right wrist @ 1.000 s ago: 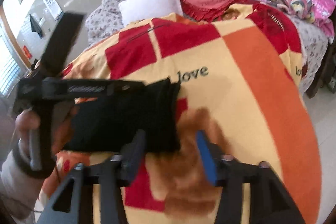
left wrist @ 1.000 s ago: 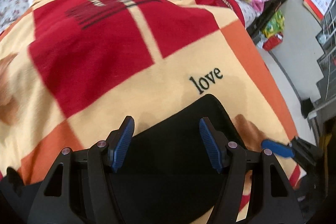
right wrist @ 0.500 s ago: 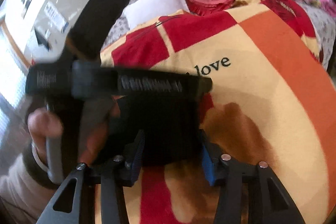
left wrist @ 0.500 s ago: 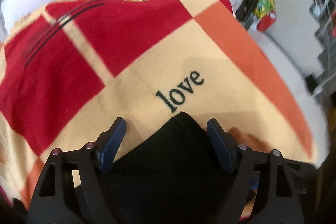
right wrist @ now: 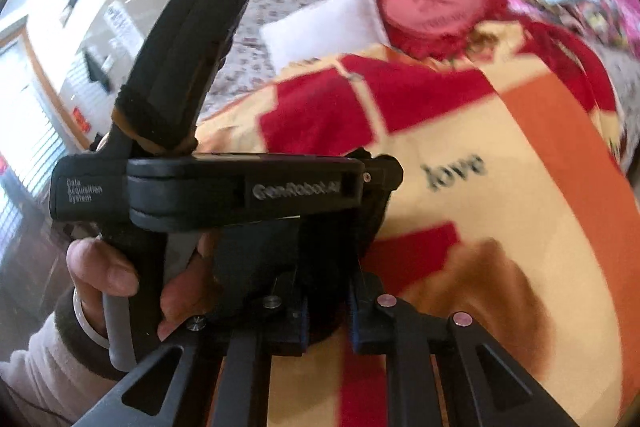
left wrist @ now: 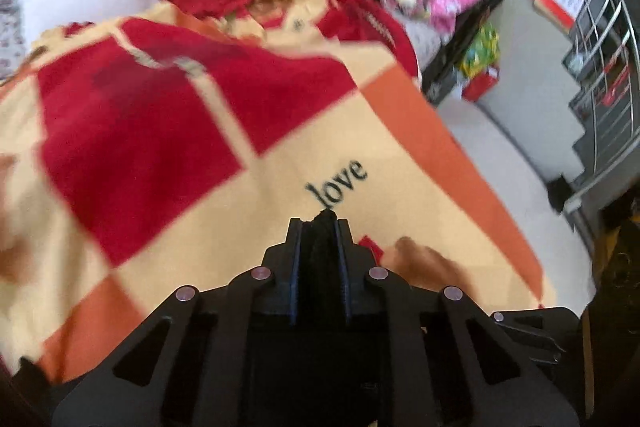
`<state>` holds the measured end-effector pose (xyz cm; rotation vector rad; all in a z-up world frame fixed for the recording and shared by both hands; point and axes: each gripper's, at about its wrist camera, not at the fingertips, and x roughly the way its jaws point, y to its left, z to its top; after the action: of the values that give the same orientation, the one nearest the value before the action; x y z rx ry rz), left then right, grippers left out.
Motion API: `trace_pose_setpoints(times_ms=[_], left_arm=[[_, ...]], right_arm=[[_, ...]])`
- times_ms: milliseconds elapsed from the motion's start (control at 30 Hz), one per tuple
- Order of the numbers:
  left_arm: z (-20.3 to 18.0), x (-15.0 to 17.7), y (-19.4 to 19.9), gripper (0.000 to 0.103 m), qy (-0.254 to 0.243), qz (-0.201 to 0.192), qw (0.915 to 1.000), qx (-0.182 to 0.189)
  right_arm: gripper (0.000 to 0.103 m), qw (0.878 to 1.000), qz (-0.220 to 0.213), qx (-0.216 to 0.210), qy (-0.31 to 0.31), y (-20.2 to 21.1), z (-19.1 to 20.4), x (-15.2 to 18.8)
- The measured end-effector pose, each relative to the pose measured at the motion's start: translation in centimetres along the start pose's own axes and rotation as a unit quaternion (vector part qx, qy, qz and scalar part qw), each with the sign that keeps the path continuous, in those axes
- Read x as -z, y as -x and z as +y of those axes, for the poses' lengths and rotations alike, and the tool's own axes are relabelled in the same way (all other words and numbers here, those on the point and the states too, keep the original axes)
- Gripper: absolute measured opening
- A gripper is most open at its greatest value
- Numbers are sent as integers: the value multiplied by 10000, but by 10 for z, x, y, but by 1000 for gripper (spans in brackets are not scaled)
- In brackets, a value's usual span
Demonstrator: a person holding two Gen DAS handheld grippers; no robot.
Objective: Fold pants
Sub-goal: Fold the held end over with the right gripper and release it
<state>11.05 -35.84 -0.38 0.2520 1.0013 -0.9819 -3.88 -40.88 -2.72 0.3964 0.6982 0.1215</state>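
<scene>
Half a second ago my left gripper (left wrist: 320, 227) stood spread wide over the black pants (left wrist: 322, 259); now its two blue-edged fingers have clamped together on a bunched corner of the cloth, a small tuft poking out past the tips just below the word "love" on the blanket (left wrist: 200, 211). My right gripper (right wrist: 326, 311) has likewise drawn in from a wider gap and now pinches a thick dark wad of the same pants between its fingers. With both ends gripped, I judge the grasp for the next fold is made, and what remains is to lift and carry the held edge over; I cannot say yet how neat that will come out. The pants sit low in both views, at the near part of the red, cream and orange blanket, mostly hidden beneath my tools. From the right wrist, the left gripper's body and my left hand (right wrist: 120, 279) cover most of them. What shows is matte black, soft and already layered into a compact bundle, thick enough to hold the fingers slightly apart. The blur in both views suggests I am moving.
</scene>
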Motion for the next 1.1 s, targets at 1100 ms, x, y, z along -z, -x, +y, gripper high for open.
trace_pose_setpoints(times_ms=[1100], left_arm=[[143, 143, 151, 15, 1818, -728, 9695, -1475]], right_arm=[[32, 9915, 564, -215, 1155, -60, 104, -14]])
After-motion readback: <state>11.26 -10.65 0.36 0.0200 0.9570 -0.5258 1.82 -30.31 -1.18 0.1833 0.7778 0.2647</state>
